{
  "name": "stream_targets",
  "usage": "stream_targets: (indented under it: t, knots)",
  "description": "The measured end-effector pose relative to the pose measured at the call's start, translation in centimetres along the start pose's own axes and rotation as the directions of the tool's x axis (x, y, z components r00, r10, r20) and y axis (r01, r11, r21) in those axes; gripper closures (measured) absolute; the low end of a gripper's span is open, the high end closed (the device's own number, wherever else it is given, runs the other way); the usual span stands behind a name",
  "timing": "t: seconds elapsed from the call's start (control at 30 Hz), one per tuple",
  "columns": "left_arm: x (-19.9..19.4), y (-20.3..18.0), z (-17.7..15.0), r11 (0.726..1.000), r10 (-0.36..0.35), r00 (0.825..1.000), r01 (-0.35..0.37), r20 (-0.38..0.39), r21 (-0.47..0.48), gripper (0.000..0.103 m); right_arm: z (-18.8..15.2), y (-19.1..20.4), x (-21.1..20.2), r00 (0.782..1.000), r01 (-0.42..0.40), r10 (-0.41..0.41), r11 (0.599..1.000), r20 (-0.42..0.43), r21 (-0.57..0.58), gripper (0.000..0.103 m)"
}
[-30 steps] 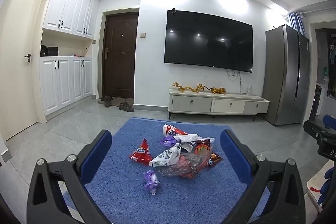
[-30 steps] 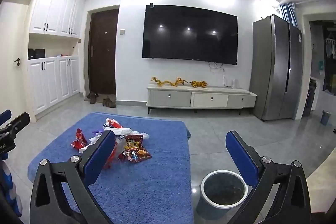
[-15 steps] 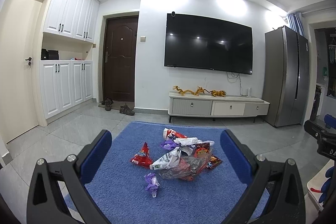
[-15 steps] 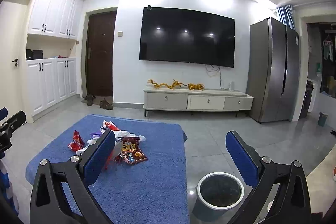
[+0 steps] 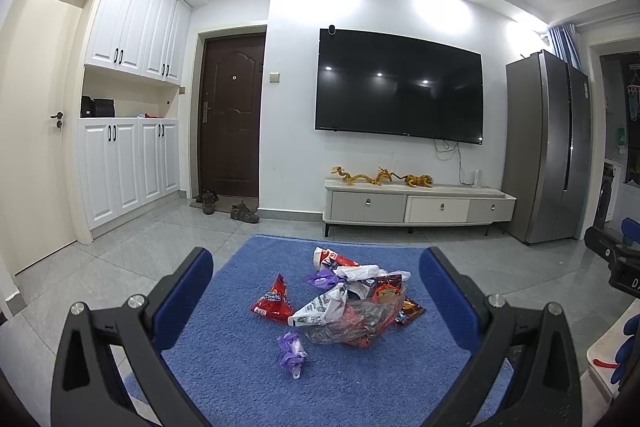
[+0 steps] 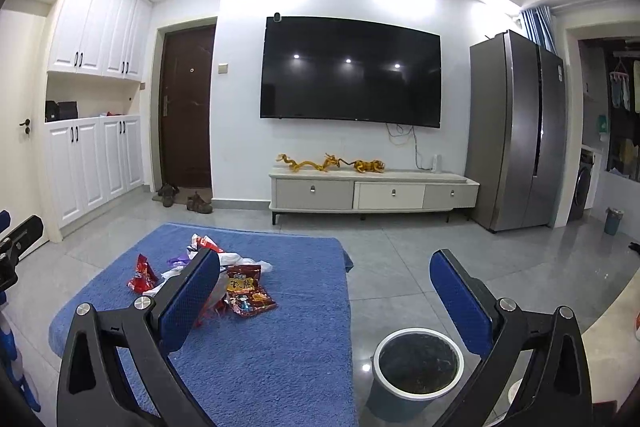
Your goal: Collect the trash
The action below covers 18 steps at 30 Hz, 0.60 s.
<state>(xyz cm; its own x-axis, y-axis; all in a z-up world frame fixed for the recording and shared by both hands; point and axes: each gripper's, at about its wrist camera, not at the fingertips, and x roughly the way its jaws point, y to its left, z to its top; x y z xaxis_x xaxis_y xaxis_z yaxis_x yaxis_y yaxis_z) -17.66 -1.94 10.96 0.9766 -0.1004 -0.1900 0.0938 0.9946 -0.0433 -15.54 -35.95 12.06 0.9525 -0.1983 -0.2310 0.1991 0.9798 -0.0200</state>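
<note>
A heap of snack wrappers (image 5: 352, 303) lies on a blue cloth (image 5: 240, 359) that covers a low table. A red triangular packet (image 5: 274, 297) and a purple wrapper (image 5: 293, 349) lie apart from the heap. My left gripper (image 5: 316, 303) is open and empty, held above the near side of the cloth. My right gripper (image 6: 324, 295) is open and empty, to the right of the heap (image 6: 240, 283). A round grey bin with a white rim (image 6: 418, 363) stands on the floor beside the cloth's right edge (image 6: 280, 347).
A grey tiled floor (image 6: 400, 267) surrounds the table. A TV stand (image 6: 372, 193) and a wall TV (image 6: 352, 71) are at the far wall, a fridge (image 6: 516, 131) to the right, white cabinets (image 5: 128, 163) and a dark door (image 5: 232, 115) to the left.
Both views have tilted up slightly, so the wrappers and bin sit lower in the frames. Both grippers stay open. The wrappers have not moved.
</note>
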Motion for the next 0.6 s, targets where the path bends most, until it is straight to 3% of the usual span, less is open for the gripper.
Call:
stream_targets:
  t: [0.6]
  knots:
    - [-0.2,-0.4,1.0,0.998,0.039,0.999,-0.040,0.023,0.042,0.000,0.2,-0.8,-0.3,1.000,0.017,-0.018,0.999,0.014,0.028,0.000]
